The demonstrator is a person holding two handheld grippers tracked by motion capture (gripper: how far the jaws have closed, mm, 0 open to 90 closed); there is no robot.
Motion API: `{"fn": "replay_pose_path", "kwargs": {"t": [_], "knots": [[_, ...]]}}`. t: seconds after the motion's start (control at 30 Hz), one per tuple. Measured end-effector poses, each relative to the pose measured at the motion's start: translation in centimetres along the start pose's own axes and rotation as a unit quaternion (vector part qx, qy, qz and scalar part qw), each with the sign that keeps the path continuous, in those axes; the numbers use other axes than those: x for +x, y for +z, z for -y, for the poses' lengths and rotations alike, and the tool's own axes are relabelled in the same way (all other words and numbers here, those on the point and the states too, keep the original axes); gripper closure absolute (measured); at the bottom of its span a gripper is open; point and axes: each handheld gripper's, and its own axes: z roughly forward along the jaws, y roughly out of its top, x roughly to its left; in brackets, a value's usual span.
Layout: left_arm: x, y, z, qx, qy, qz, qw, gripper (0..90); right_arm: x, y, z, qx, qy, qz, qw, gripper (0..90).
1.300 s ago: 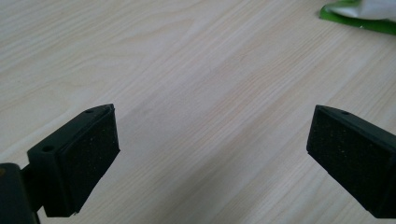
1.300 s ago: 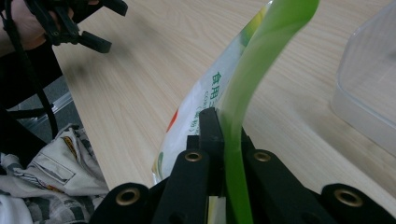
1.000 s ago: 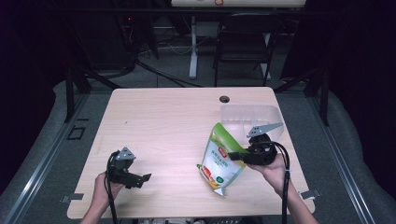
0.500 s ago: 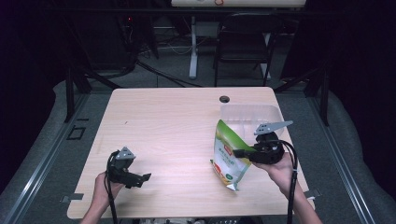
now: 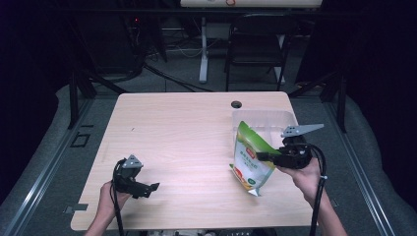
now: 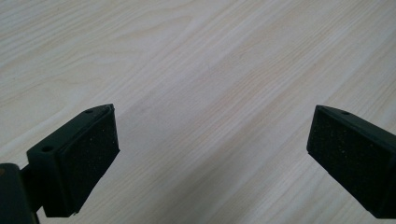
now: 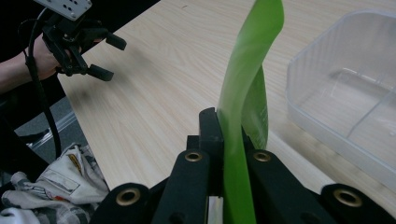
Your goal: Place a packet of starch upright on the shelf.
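Table (image 5: pixel 187 132) carries the clear plastic container (image 5: pixel 268 123) just beyond our right gripper (image 5: pixel 263 156), whose jaws are clenched on the upper edge of the green snack bag (image 5: pixel 252 160); the bag hangs with its long axis running down and toward us from the jaws, so we judge the coming move turns on the container lying just past the bag, on the right hand's side. Our left gripper (image 5: pixel 155 188) rests well apart with its jaws released and nothing between them. Right gripper view alone shows the bag (image 7: pixel 243 107) pinched edge-on and the container (image 7: pixel 345 88) empty, while the high view shows the printed face.
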Motion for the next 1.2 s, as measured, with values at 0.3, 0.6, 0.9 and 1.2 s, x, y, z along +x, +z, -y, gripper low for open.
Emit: {"fn": "replay_pose_path", "kwargs": {"t": [0.3,0.6,0.9,1.2], "knots": [[0.2,0.1,0.0,0.005,-0.004,-0.003,1.0000,2.3,-1.3,-1.2,0.3,-0.007,0.015,0.008,0.9998,90.0],[0.2,0.1,0.0,0.004,-0.004,-0.004,1.0000,2.2,-2.1,-2.3,0.4,-0.019,0.030,0.013,0.9993,90.0],[0.0,0.1,-0.1,0.003,-0.001,-0.005,1.0000,2.2,-2.6,-3.4,0.4,-0.023,0.035,0.024,0.9988,90.0],[0.1,0.1,-0.1,0.003,-0.007,-0.010,0.9999,2.3,-3.6,-5.2,-0.1,-0.040,0.039,0.040,0.9976,90.0]]}}
